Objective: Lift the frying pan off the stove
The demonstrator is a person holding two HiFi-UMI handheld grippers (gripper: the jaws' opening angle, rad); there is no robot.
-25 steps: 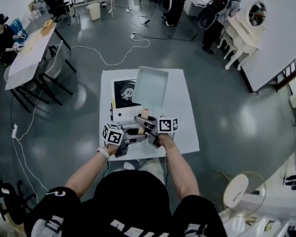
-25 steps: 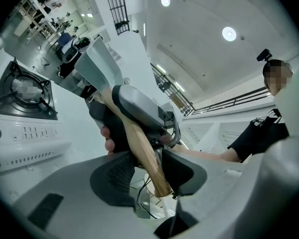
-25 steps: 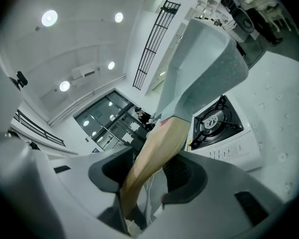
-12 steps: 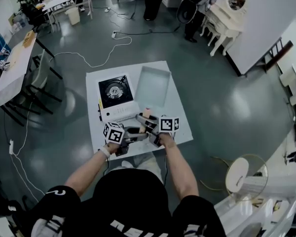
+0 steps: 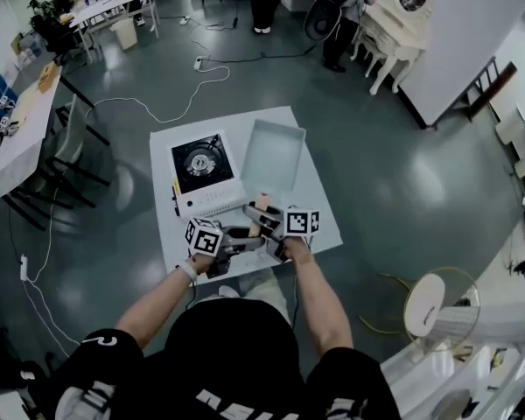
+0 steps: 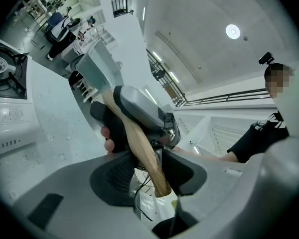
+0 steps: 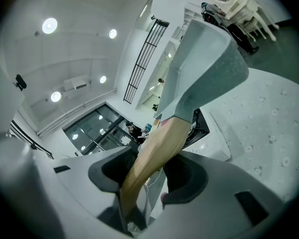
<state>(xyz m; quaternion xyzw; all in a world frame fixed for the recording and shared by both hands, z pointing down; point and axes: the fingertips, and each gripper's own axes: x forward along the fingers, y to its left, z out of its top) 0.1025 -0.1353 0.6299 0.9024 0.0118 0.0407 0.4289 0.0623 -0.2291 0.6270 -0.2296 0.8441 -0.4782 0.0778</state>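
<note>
— Shifted right within the past second: the square grey metal frying pan (image 5: 271, 154) with its light wooden handle (image 7: 154, 153) no longer overlaps the black-topped white portable gas stove (image 5: 203, 160). It is held over the white square table (image 5: 319, 217), just beside the stove.
— And the claws?
— Both are clamped on that handle, the left gripper (image 6: 149, 171) at its end and the right gripper (image 7: 149, 173) further up, pads pressing the wood from either side.
</note>
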